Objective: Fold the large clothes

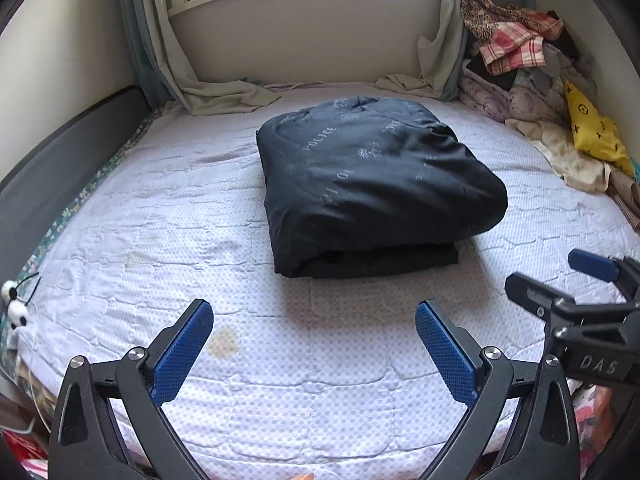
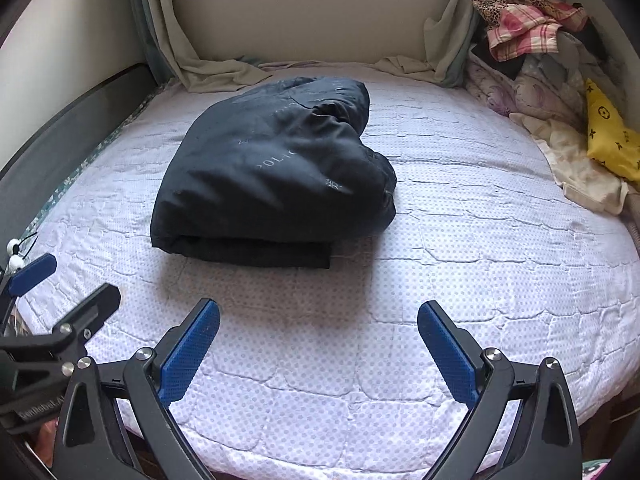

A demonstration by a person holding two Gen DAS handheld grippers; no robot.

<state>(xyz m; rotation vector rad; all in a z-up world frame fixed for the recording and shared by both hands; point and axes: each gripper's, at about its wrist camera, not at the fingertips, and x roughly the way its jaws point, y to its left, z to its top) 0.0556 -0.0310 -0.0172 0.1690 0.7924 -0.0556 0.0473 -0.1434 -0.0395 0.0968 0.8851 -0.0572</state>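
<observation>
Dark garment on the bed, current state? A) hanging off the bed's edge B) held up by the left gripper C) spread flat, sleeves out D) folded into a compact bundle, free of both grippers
D: the dark garment sits as a folded bundle in the middle of the bed, while the left gripper and right gripper are open, apart from it, with nothing between their fingers.

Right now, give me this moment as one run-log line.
garment: dark jacket folded on bed | left gripper: open, empty | right gripper: open, empty | contact: none
</observation>
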